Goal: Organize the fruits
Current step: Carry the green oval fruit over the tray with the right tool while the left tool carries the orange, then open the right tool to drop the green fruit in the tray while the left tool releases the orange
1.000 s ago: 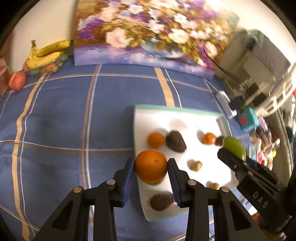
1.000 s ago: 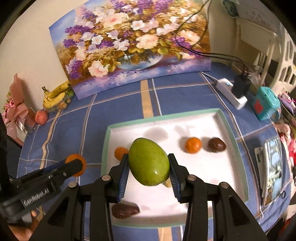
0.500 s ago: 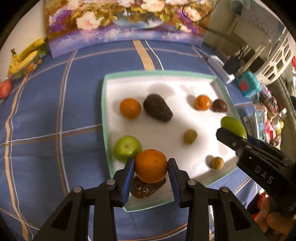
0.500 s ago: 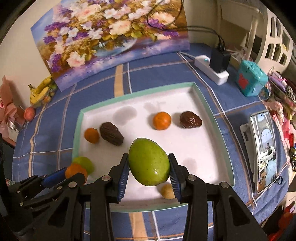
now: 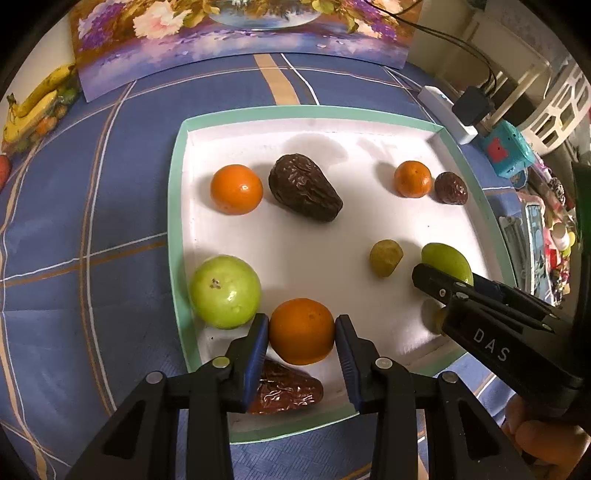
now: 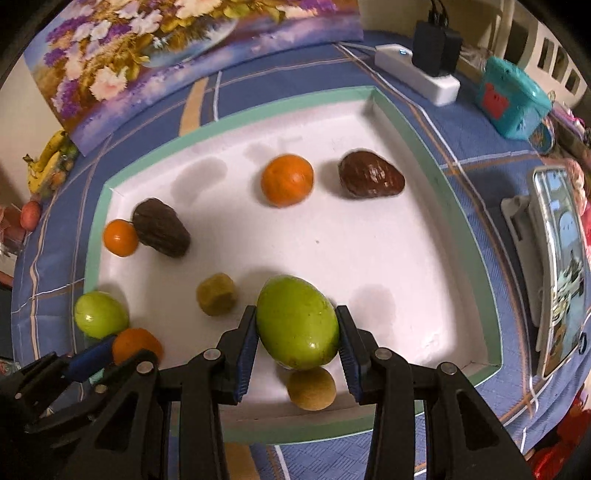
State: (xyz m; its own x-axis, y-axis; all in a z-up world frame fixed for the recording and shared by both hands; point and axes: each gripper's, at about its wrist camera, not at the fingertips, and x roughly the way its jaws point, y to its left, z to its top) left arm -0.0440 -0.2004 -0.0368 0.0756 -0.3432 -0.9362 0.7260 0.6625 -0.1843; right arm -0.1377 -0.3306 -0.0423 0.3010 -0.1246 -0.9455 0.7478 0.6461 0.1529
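Note:
My left gripper (image 5: 301, 341) is shut on an orange (image 5: 301, 331), held low over the near left part of the white tray (image 5: 177, 206). My right gripper (image 6: 297, 341) is shut on a green mango (image 6: 297, 326), held over the tray's near right part. On the tray lie a green apple (image 5: 225, 291), an orange (image 5: 236, 189), a dark avocado (image 5: 303, 192), a small orange (image 5: 412, 179), a brown fruit (image 5: 450, 188), a small yellow-green fruit (image 5: 386, 257), a brown fruit (image 5: 284, 391) under the left fingers and a tan ball (image 6: 311, 387) under the mango.
The tray sits on a blue checked cloth (image 5: 92, 192). A flower painting (image 5: 240, 33) stands at the back. Bananas (image 5: 33, 107) lie far left. A power strip (image 6: 417, 79), a teal box (image 6: 511, 98) and a phone on a stand (image 6: 561, 266) are right of the tray.
Both grippers have moved forward and down over the tray with their fruits still held. The tray and its fruits look larger and nearer now.

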